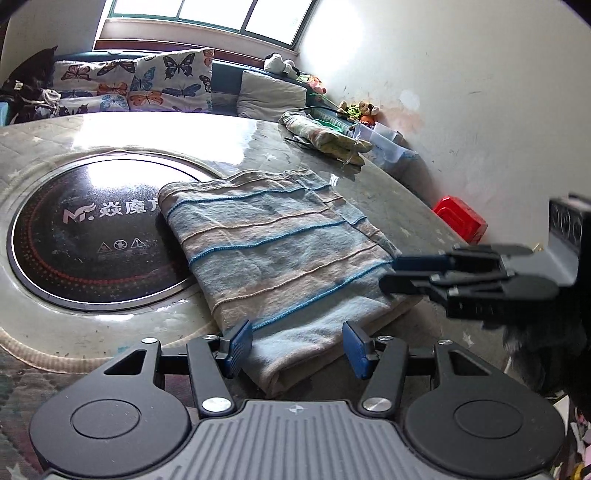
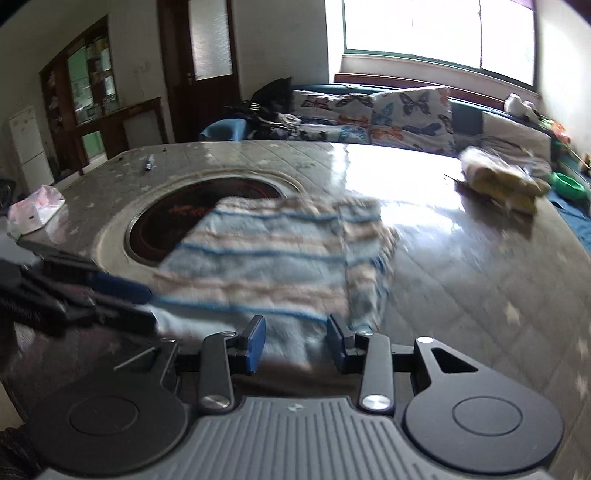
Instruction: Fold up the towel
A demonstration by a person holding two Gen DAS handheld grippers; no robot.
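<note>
left wrist view: both grippers, left gripper [image 1: 297, 345] and right gripper [image 1: 388, 275], released at the folded towel [image 1: 273, 243]; next likely another fold.

Daylight from the window [image 2: 439, 33] glares off the table [image 1: 229, 125]; right-wrist view motion-blurred, both edges fisheye-bent.

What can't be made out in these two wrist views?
- Cooktop logo: left view, towel covers its end.
- Towel's near fold: right view, motion blur.
- Left gripper and right gripper: both open; contact with the towel unclear.
- Pen-like item: right view, too small.
</note>
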